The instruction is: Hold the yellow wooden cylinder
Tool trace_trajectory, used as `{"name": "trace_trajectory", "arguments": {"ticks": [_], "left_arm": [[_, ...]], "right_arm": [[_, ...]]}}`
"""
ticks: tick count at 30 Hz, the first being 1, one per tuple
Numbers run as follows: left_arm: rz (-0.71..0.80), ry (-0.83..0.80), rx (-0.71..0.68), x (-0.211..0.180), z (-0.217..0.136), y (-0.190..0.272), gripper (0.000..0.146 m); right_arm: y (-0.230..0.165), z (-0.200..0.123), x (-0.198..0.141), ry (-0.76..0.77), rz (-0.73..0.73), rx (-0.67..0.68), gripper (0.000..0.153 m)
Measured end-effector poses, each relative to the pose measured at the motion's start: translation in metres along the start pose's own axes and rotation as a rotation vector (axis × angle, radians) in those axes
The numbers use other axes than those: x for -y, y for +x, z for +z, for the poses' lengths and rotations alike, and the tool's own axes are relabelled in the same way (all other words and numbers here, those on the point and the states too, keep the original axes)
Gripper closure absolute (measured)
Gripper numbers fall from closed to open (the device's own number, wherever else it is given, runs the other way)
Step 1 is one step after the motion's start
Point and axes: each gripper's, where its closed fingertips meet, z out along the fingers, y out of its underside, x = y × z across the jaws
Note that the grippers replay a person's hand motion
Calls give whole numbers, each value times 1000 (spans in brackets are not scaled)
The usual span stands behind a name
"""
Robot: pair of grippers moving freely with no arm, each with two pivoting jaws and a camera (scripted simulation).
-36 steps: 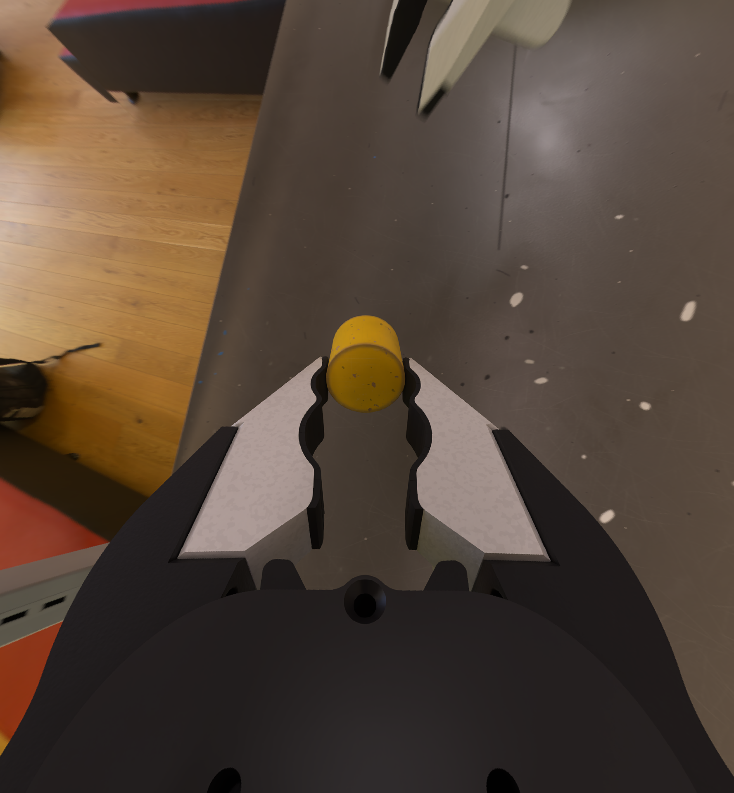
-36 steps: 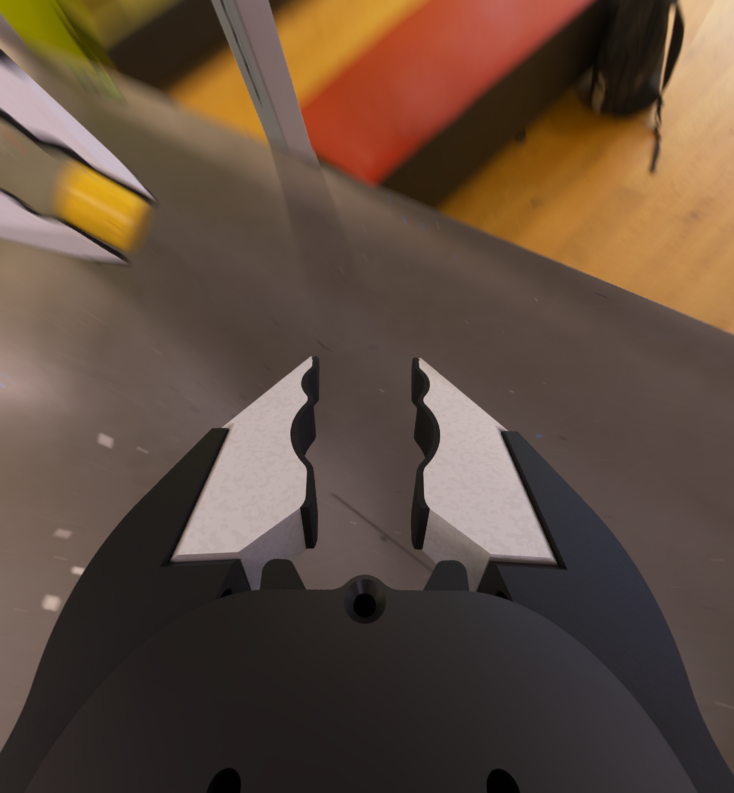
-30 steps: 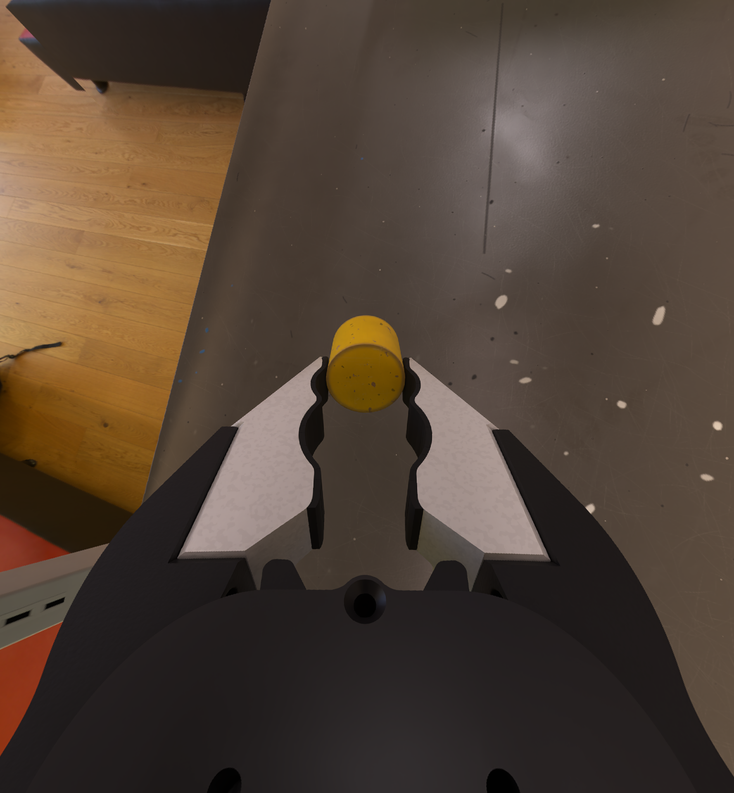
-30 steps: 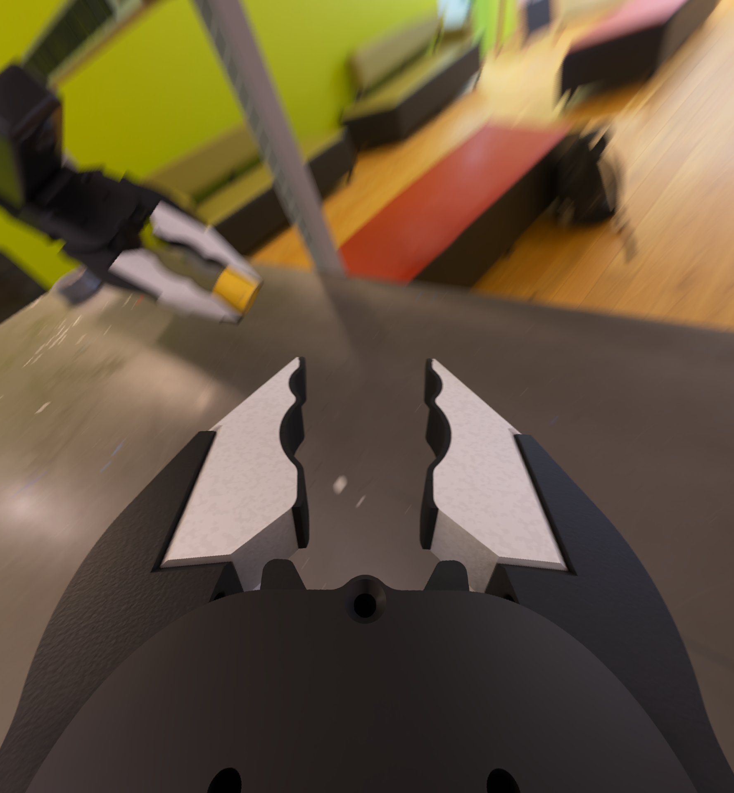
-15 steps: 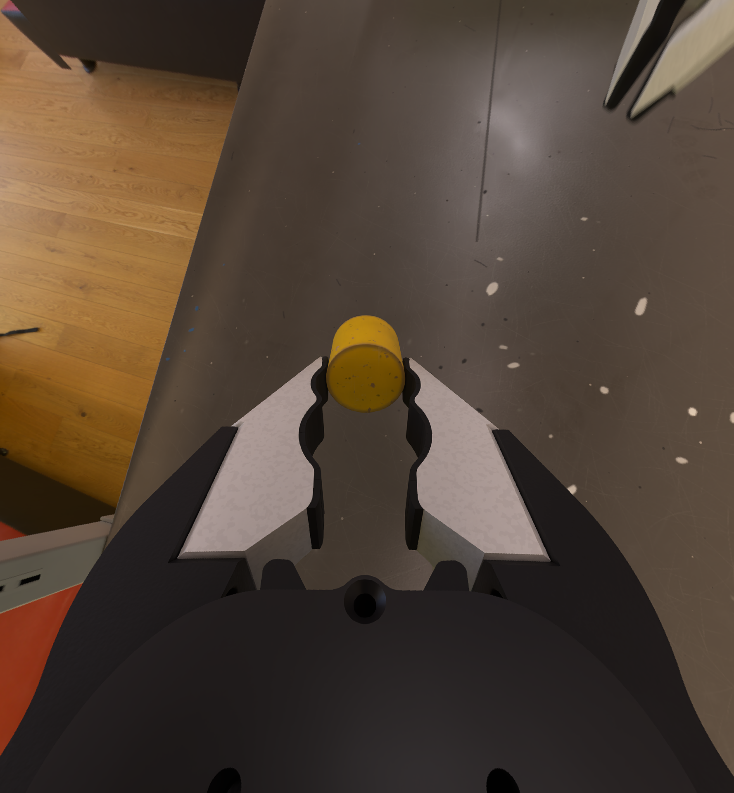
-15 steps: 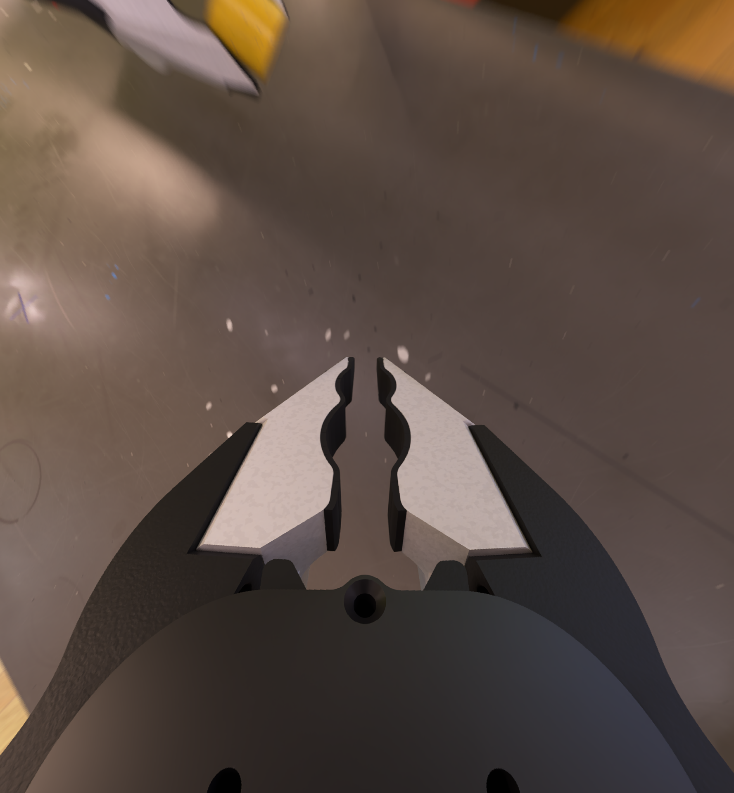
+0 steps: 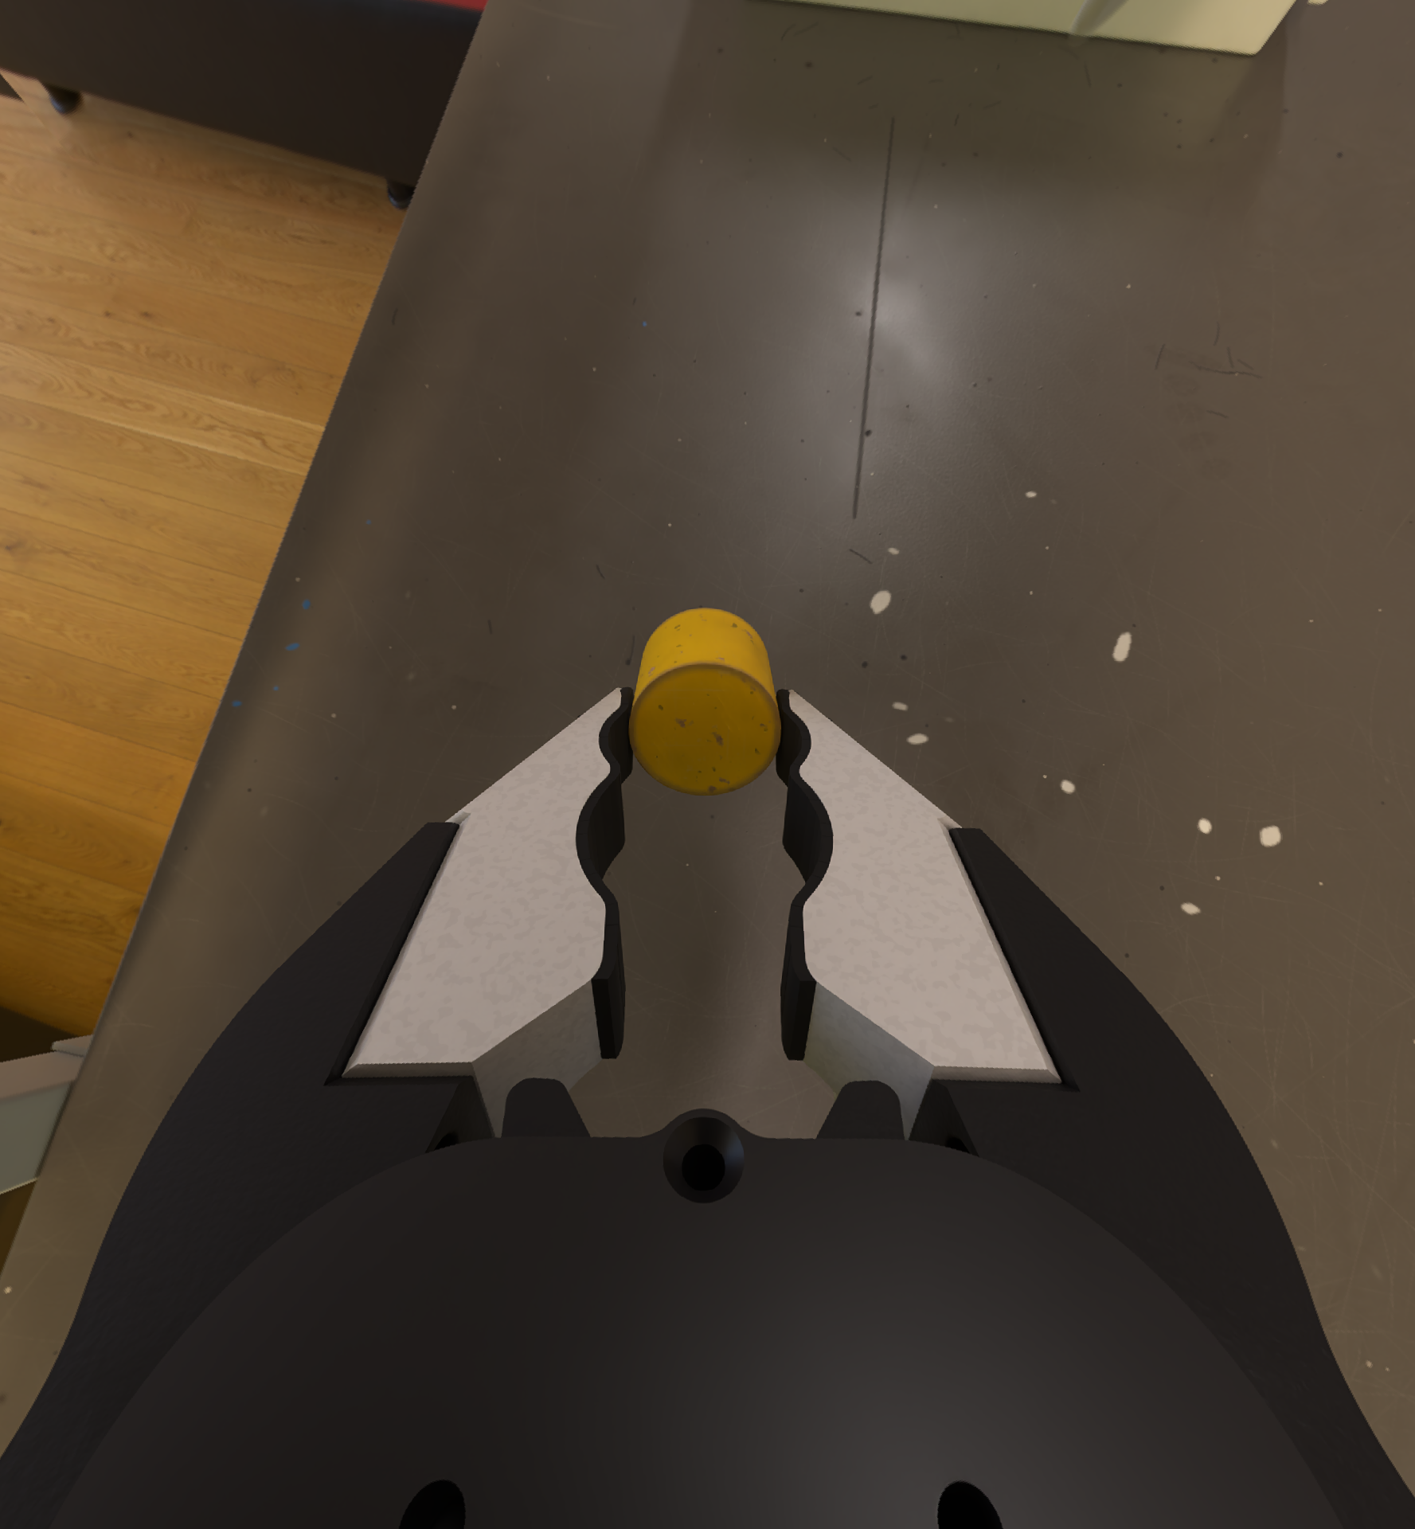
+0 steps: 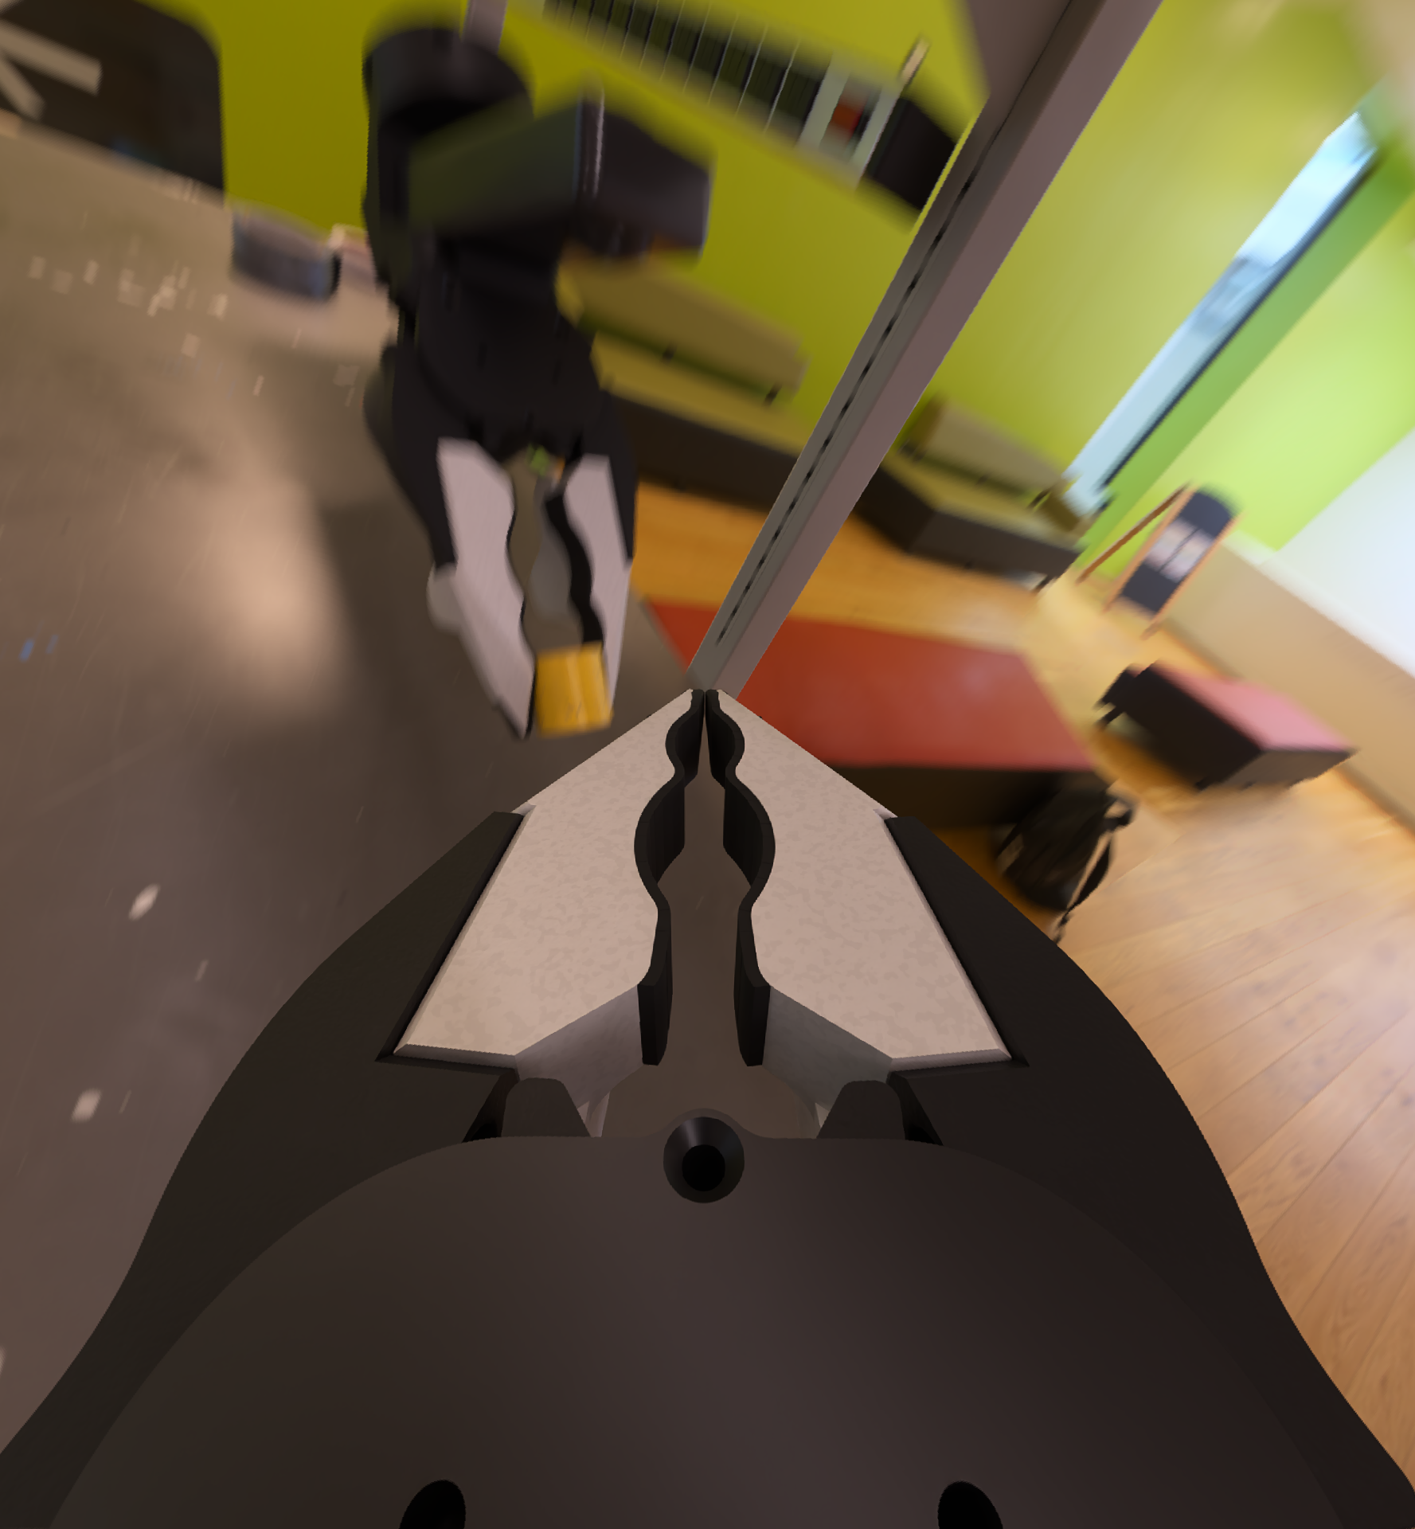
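Observation:
The yellow wooden cylinder (image 7: 704,720) sits clamped between the tips of my left gripper (image 7: 704,732), held above the dark grey table (image 7: 1018,414). Its round end faces the camera. In the right wrist view the left gripper (image 8: 571,687) hangs over the table with the cylinder (image 8: 571,691) at its tips, blurred. My right gripper (image 8: 704,703) is shut and empty, its tips touching, just right of the cylinder in that view.
The table's left edge (image 7: 340,463) drops to a wooden floor (image 7: 108,414). A pale object (image 7: 1142,21) lies at the table's far edge. A grey metal post (image 8: 877,389), red benches (image 8: 894,703) and a black bag (image 8: 1059,844) stand beyond the table.
My right gripper has closed from open to fully shut and swung about, now facing the left gripper. The left gripper keeps its hold on the cylinder and has drifted slightly over the table.

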Motion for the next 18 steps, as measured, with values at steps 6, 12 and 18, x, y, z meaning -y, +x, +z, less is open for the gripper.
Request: {"name": "trace_trajectory", "arguments": {"ticks": [6, 12, 18], "left_arm": [[6, -53, 5, -8, 19, 2, 112], [95, -171, 56, -12, 33, -2, 112], [82, -223, 48, -29, 50, -1, 112]], "right_arm": [[-34, 1, -132, -418, 179, 195, 152], [-27, -28, -138, -437, 286, 133, 135], [-17, -98, -150, -677, 355, 0, 101]]}}
